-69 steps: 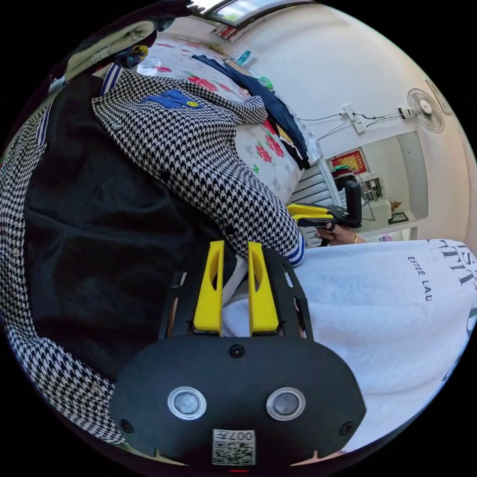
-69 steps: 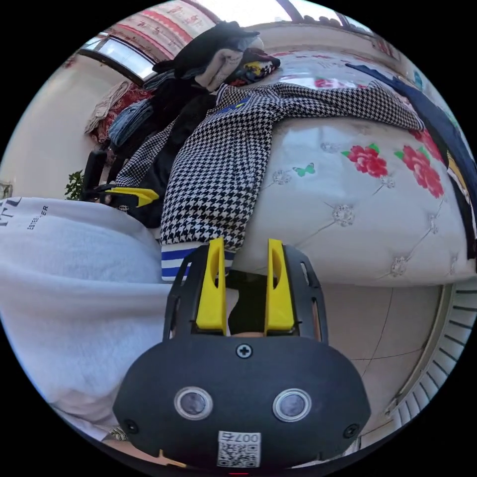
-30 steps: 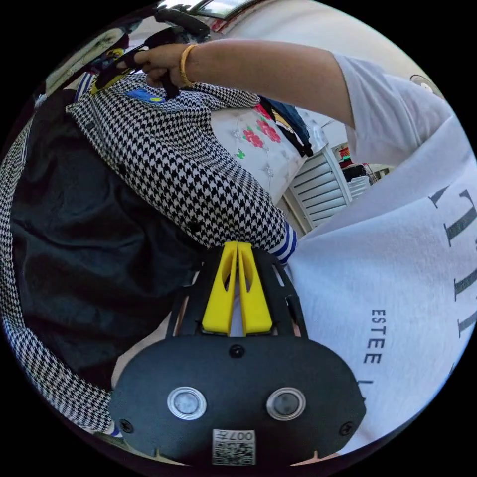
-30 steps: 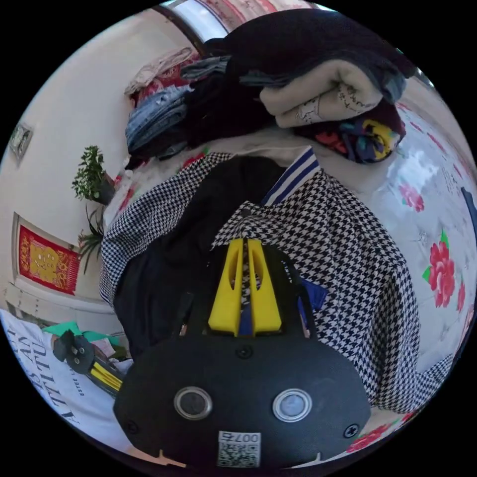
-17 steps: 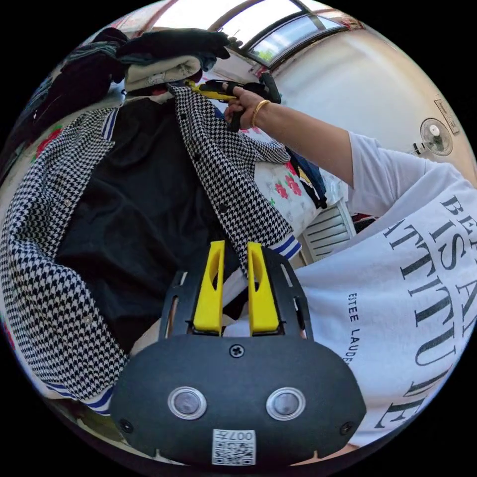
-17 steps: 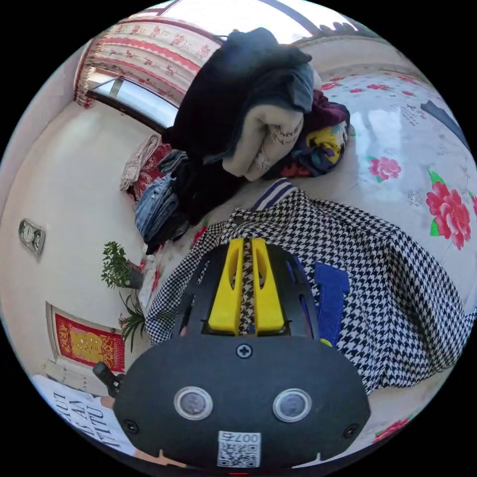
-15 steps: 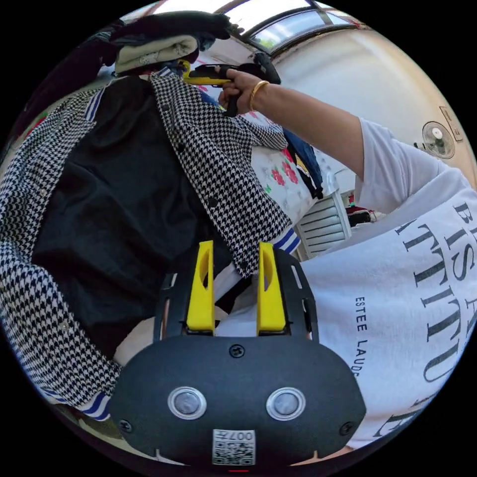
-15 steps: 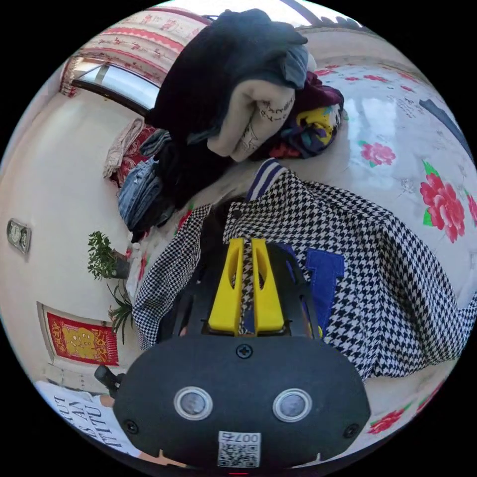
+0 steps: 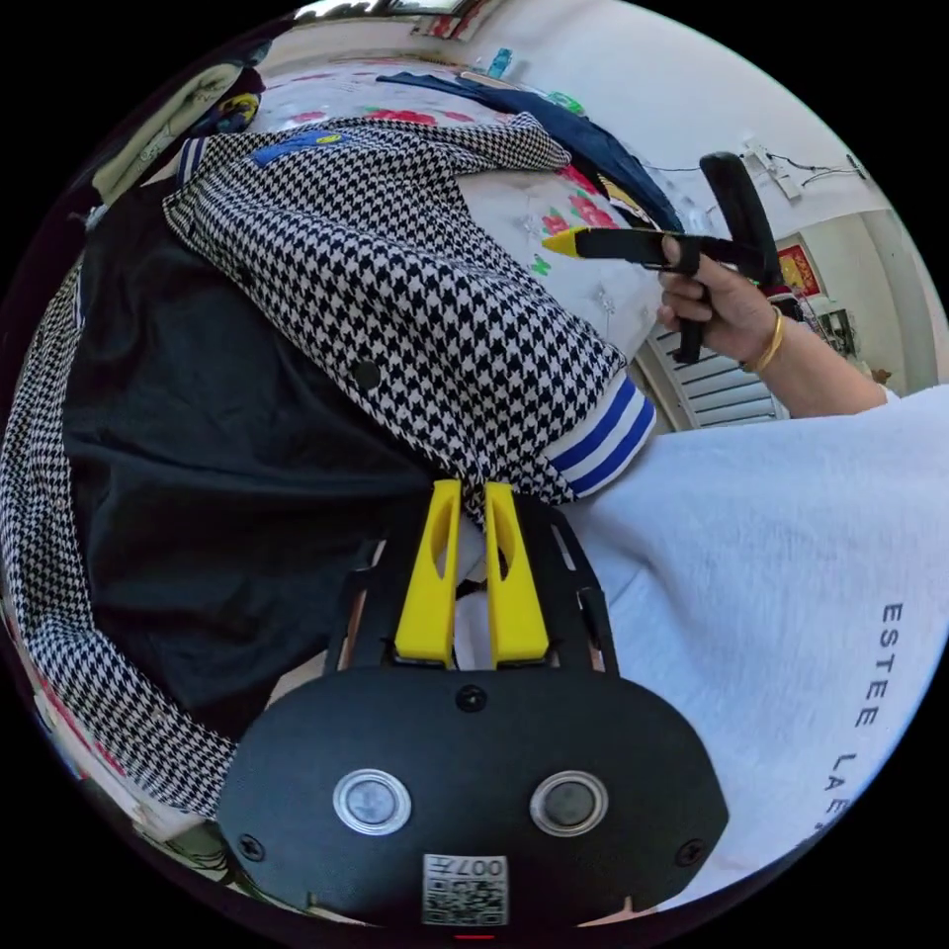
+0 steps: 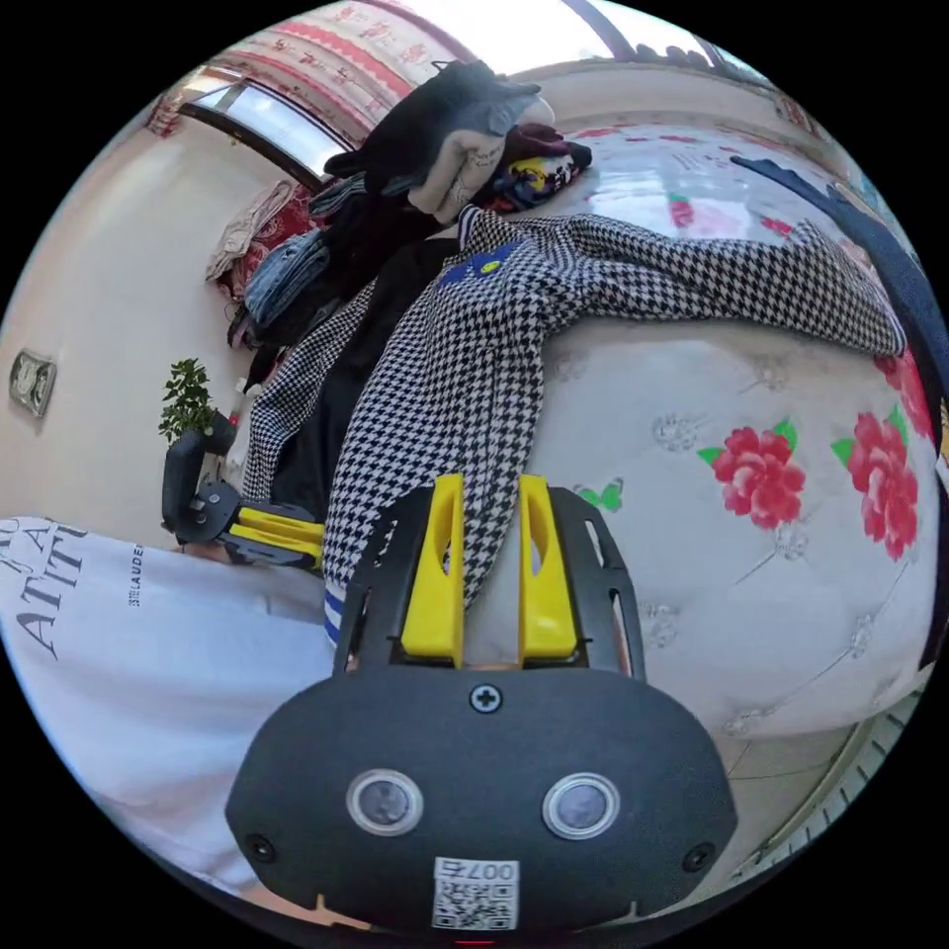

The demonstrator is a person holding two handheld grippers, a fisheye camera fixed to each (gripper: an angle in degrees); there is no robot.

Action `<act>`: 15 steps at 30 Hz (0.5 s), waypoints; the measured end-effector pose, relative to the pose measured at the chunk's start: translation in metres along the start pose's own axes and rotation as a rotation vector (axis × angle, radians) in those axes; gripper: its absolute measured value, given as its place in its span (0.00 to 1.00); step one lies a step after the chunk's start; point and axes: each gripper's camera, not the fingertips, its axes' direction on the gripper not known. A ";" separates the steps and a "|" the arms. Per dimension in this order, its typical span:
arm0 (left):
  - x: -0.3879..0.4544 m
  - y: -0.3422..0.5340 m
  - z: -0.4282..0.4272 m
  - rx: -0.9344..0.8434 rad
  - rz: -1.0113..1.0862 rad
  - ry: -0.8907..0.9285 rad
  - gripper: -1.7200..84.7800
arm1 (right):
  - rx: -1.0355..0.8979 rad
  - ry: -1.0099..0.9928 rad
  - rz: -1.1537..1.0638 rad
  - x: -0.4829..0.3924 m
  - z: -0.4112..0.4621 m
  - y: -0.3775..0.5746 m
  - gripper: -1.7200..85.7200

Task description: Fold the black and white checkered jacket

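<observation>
Jacket on the bed — clothes pile apparently just behind.

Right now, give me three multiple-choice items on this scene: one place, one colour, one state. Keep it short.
1. Where does the jacket lie?
A. on the floor
B. on the flowered bed
C. on a chair

2. What colours are the stripes of the hem band?
A. red and black
B. blue and white
C. green and yellow

3. How is the jacket's front?
A. buttoned shut
B. zipped shut
C. open

Key:
1 B: the jacket spreads over the bed, one sleeve stretched across the flowered cover.
2 B: the hem band shows blue stripes on white.
3 C: the black lining lies bare between the two checkered front panels.
</observation>
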 end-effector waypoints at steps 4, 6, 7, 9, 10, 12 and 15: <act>-0.005 0.026 -0.071 0.073 -0.032 0.100 0.07 | 0.033 -0.091 0.015 0.001 -0.005 0.026 0.09; -0.011 0.033 -0.086 0.061 -0.054 0.118 0.07 | 0.001 -0.150 -0.011 -0.002 0.006 0.023 0.10; -0.014 0.035 -0.089 0.051 -0.063 0.116 0.07 | -0.030 -0.157 -0.021 -0.003 0.011 0.021 0.10; -0.017 0.035 -0.090 0.014 -0.073 0.102 0.07 | -0.117 -0.131 -0.074 -0.009 0.028 0.015 0.08; -0.018 0.036 -0.090 -0.017 -0.092 0.053 0.07 | -0.121 -0.118 -0.096 -0.011 0.028 0.014 0.08; -0.025 0.037 -0.076 -0.097 -0.147 -0.102 0.07 | -0.149 -0.079 -0.192 -0.016 0.023 0.008 0.06; -0.041 0.046 -0.039 -0.144 -0.196 -0.099 0.07 | -0.107 -0.126 -0.202 -0.001 -0.002 -0.008 0.05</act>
